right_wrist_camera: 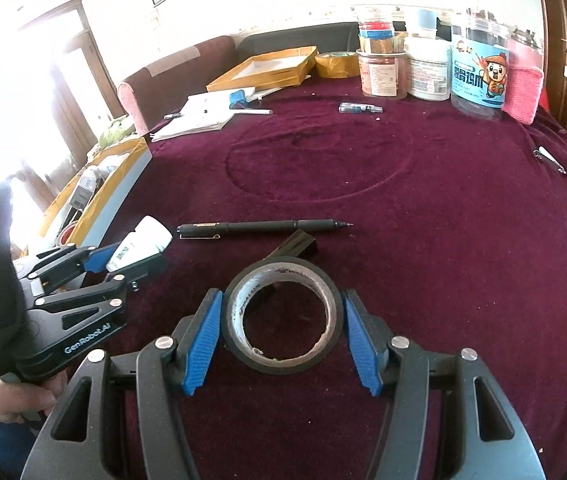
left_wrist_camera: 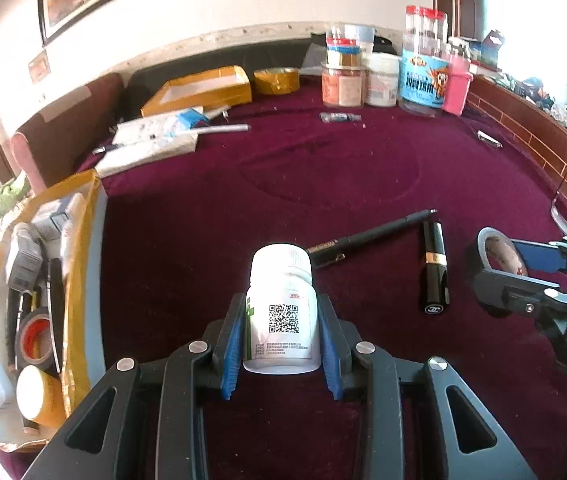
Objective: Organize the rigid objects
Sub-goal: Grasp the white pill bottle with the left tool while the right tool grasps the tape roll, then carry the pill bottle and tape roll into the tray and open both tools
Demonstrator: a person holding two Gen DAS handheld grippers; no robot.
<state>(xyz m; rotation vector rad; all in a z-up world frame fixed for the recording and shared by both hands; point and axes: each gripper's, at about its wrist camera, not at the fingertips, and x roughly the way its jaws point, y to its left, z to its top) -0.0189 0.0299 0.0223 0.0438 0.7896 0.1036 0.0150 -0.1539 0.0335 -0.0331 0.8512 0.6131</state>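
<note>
Pill bottle (left_wrist_camera: 281, 308) could slip and roll, its smooth round body pinched only low down by the left gripper (left_wrist_camera: 281, 344), lower centre of frame. Black tape roll (right_wrist_camera: 282, 316) sits clamped between the right gripper (right_wrist_camera: 282, 330) pads, lower centre, above the maroon cloth (right_wrist_camera: 423, 220).

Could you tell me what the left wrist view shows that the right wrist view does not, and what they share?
Only the left wrist view shows the white bottle's QR label and the tape rolls in the yellow box. Only the right wrist view shows through the black tape roll between the right tongs. Both show the black pen and white bottle.
</note>
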